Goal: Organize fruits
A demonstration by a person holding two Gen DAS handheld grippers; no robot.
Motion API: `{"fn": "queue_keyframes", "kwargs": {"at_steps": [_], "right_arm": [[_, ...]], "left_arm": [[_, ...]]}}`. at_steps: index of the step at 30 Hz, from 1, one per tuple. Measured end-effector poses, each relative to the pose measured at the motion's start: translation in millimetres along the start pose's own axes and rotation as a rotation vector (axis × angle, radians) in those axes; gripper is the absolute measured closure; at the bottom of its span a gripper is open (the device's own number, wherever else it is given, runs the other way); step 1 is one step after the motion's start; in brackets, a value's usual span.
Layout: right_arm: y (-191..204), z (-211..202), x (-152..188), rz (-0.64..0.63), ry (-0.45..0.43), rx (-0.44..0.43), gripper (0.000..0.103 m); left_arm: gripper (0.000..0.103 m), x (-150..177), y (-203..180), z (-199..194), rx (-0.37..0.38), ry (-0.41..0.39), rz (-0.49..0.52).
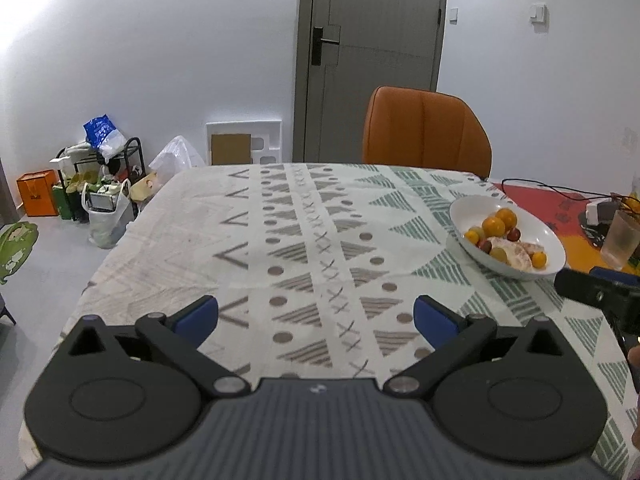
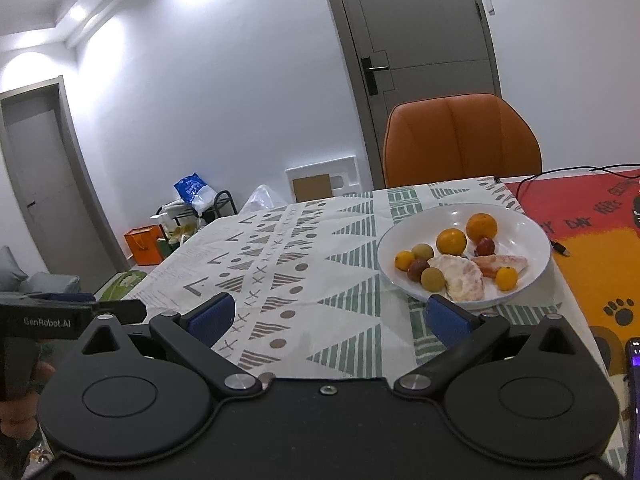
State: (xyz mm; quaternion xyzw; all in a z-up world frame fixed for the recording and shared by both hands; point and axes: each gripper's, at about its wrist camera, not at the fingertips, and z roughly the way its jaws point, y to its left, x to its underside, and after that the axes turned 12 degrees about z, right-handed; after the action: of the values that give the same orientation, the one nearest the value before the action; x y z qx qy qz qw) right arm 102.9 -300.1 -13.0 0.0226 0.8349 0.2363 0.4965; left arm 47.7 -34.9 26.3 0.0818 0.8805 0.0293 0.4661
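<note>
A white bowl (image 2: 524, 224) stands on the patterned tablecloth and holds two oranges (image 2: 451, 241), peeled citrus pieces (image 2: 460, 282) and several small yellow, green and red fruits. In the left wrist view the bowl (image 1: 536, 228) is at the right. My left gripper (image 1: 316, 316) is open and empty over the cloth, left of the bowl. My right gripper (image 2: 330, 316) is open and empty, its right finger just in front of the bowl's near rim.
An orange chair (image 2: 460, 140) stands at the table's far edge. A red and orange mat (image 2: 592, 216) with a black cable lies right of the bowl. A glass (image 1: 620, 240) stands at the far right. A phone (image 2: 634, 400) is at the right edge.
</note>
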Motion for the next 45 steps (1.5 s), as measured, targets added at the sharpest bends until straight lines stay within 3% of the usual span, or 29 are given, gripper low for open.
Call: {"fn": "queue_keyframes", "kwargs": {"at_steps": [17, 45], "right_arm": [[8.4, -9.3, 15.7, -0.015, 0.01, -0.005, 0.0], [7.1, -8.6, 15.7, -0.021, 0.012, 0.003, 0.0]], "left_arm": [[0.0, 22.6, 8.5, -8.6, -0.019, 0.021, -0.01], [0.0, 18.7, 11.0, -13.5, -0.02, 0.011, -0.004]]}}
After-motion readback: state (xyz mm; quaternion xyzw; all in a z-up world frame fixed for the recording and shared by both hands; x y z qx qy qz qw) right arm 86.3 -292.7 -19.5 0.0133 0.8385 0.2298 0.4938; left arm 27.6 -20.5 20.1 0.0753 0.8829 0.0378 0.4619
